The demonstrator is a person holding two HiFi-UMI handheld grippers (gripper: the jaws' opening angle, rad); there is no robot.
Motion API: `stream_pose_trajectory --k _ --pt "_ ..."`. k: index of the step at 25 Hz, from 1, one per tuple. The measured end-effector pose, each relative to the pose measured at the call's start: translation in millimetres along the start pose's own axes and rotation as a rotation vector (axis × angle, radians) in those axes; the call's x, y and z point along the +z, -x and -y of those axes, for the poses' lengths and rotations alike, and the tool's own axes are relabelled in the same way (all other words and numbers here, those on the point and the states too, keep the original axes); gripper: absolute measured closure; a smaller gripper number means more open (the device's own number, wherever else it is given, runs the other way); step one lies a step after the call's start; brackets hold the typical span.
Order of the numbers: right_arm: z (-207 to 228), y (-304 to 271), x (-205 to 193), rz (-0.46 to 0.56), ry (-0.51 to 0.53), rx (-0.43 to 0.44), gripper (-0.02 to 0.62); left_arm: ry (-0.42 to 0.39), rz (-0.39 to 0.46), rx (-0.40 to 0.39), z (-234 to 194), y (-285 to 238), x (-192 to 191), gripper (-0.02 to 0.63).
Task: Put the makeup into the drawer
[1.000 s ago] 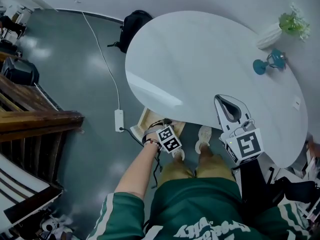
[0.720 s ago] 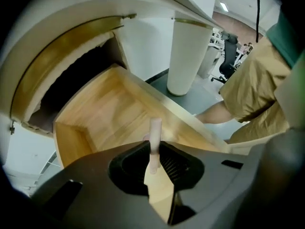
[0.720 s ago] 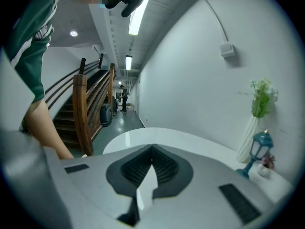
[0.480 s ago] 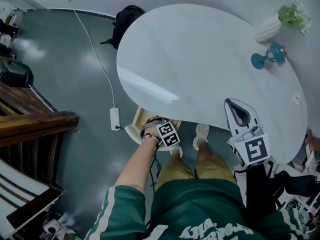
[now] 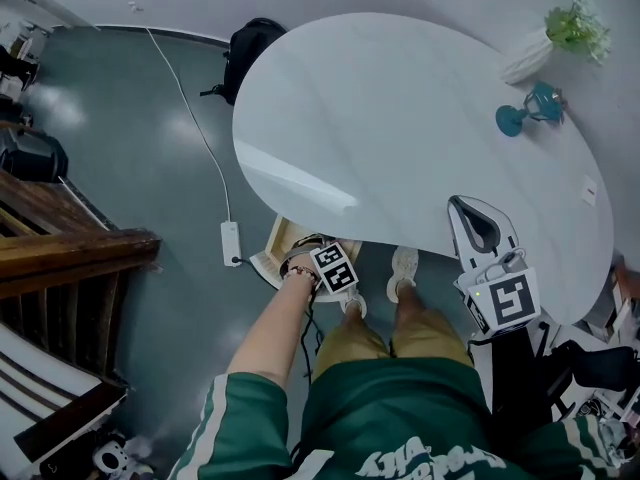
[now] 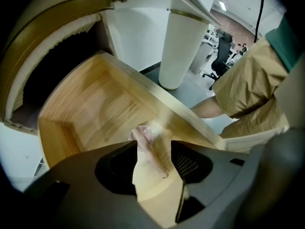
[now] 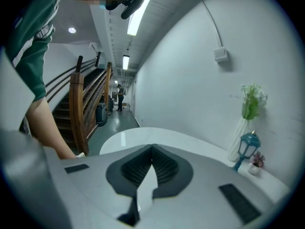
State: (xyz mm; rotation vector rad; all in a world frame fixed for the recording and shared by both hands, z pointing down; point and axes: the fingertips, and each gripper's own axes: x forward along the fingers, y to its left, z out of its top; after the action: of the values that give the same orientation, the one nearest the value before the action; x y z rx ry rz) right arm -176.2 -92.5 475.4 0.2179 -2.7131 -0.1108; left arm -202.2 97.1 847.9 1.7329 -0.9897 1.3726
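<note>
The big white table (image 5: pixel 400 118) fills most of the head view. Under its near edge, a wooden drawer (image 6: pixel 90 99) is pulled out and open. It is bare inside but for one thing.

The left gripper (image 6: pixel 154 147) points almost straight down into the drawer. Its jaws have just been opening, and now they stand apart. The makeup (image 6: pixel 151 156) is between them, but the pads do not seem to press on it. It looks let go, not held.

The right gripper (image 7: pixel 152 149) is well apart from all this, up over the table top. Its jaws are closed tip to tip with nothing in them. So the left one is much the nearer to the makeup.

The makeup is a thin pink stick. It is inside the drawer and seems to lie on the wooden floor, near the wall on the side of the person's legs. It is right under the left gripper. Its long side runs between the two jaws, not across them. Its round, clear end (image 6: pixel 143 134) points away from the gripper, toward the middle of the drawer. The other end points back in between the jaws.

I think the left gripper can now lift straight up, along the way it came, without knocking the stick. The drawer is not shut yet.
</note>
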Motion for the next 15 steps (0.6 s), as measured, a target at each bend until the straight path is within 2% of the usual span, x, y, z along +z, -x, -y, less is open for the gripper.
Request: stream_pose_trajectory --k 5,8,12,15 --pt "-12 -6 11 0.029 0.0 0.023 0.591 0.093 0.067 0.043 -8 30 3 0.374" --pt "-22 -11 23 0.06 0.001 0.038 0.591 0.161 0.112 0.095 -13 55 -2 0.367" --pt "-39 -20 44 0.11 0.001 0.066 0.591 0.372 0.202 0.179 -27 98 -18 0.351" --pt "-48 -25 61 0.15 -0.005 0.081 0.591 0.477 0.297 0.262 -40 144 -21 0.35"
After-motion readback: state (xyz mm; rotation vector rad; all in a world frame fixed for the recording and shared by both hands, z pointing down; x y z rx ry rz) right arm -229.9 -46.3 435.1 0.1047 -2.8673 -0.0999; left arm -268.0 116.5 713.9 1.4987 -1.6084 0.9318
